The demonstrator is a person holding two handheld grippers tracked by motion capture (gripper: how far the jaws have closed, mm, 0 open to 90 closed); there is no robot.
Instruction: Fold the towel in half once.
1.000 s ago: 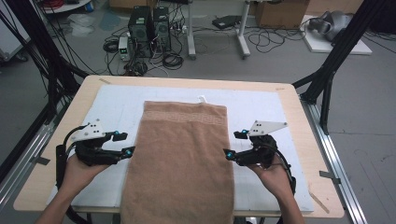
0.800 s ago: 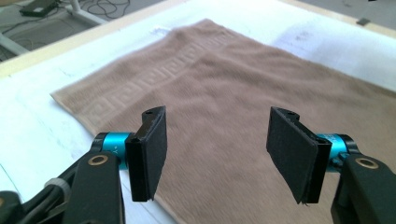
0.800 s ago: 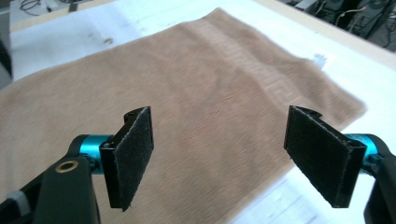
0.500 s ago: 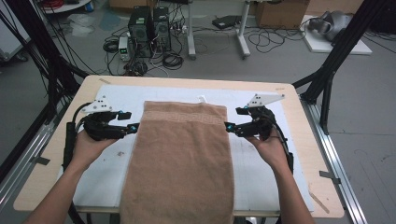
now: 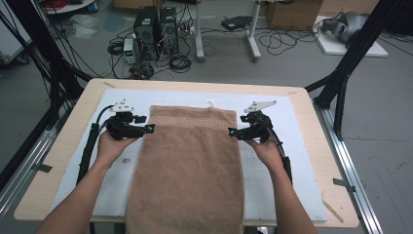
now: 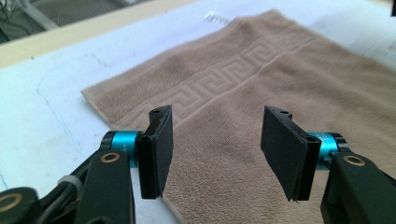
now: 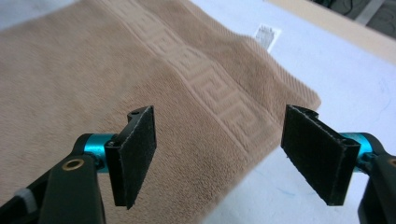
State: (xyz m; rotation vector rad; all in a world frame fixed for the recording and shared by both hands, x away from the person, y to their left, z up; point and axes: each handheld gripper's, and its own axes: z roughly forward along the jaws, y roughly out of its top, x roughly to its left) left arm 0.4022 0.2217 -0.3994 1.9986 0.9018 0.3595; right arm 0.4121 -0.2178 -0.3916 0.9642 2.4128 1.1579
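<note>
On table: a tan towel (image 5: 190, 165) lies flat along the middle of the white mat (image 5: 287, 161), its far end short of the table's (image 5: 321, 146) far edge, its near end hanging over the near edge.
Left gripper (image 5: 147, 129): at the towel's left edge, just behind the far-left corner – fingers (image 6: 159, 149) apart with only air between them, towel edge below; they have just been closing.
Right gripper (image 5: 233, 132): at the towel's right edge, near the far-right corner – fingers (image 7: 135, 149) spread wide, nothing between them, holding nothing.
Why so placed: both hands mirror each other at the far corners, likely to pinch both edges at once and lift or fold the far end evenly.
Towel pattern: a woven Greek-key band (image 6: 219, 84) runs across the far end.
Label: a small white tag (image 7: 267, 34) pokes out from the far hem; its print is too blurred to read.
Other writing: none legible.
</note>
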